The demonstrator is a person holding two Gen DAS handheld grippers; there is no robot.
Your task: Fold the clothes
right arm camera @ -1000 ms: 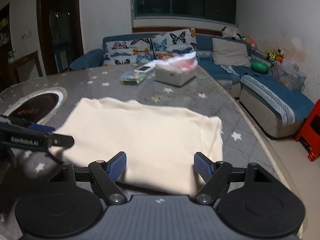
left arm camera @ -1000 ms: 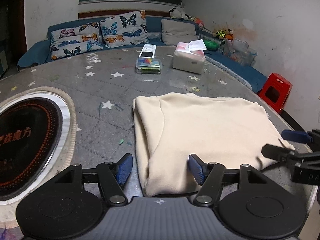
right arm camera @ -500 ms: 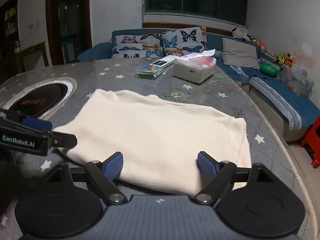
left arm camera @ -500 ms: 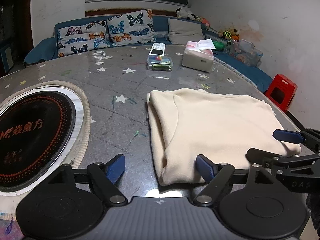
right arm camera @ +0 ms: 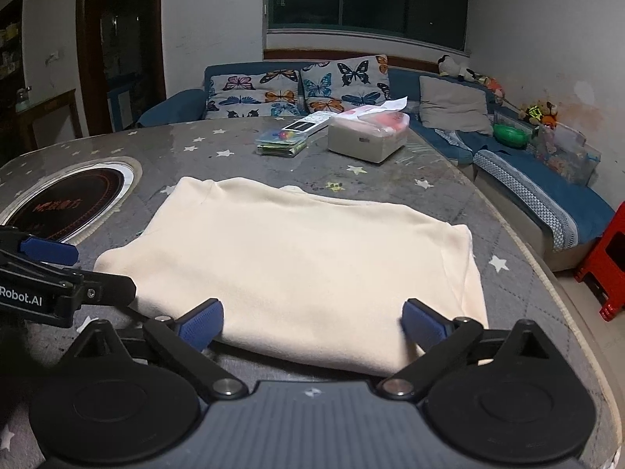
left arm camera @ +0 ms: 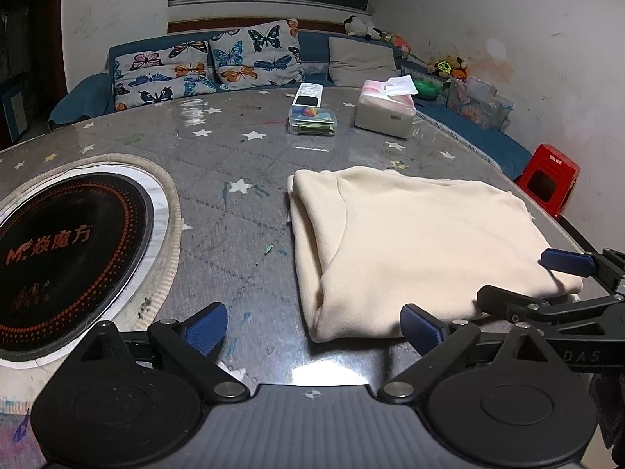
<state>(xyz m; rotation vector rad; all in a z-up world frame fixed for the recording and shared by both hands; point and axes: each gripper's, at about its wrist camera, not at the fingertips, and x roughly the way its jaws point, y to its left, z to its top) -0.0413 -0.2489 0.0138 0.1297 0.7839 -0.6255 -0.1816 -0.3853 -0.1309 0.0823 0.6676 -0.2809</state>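
A cream garment (left arm camera: 414, 242) lies folded into a flat rectangle on the grey star-patterned table (left arm camera: 234, 164). My left gripper (left arm camera: 314, 330) is open, held just in front of the garment's near left corner, with nothing between its blue pads. In the right wrist view the same garment (right arm camera: 304, 258) fills the middle. My right gripper (right arm camera: 312, 322) is open at its near edge, and the cloth lies just beyond the pads. Each gripper's fingers show at the edge of the other's view, the right one as right gripper (left arm camera: 547, 277) over the garment's right corner.
A round black induction plate (left arm camera: 66, 250) is set into the table at the left. At the far side sit a tissue box (left arm camera: 384, 111), a clear plastic box (left arm camera: 312, 121) and a remote (left arm camera: 308, 95). A sofa with butterfly cushions (left arm camera: 211, 62) runs behind. A red stool (left arm camera: 547, 181) stands right.
Both grippers have drawn back from the garment toward the near table edge and risen a little. The garment lies where it was, released.
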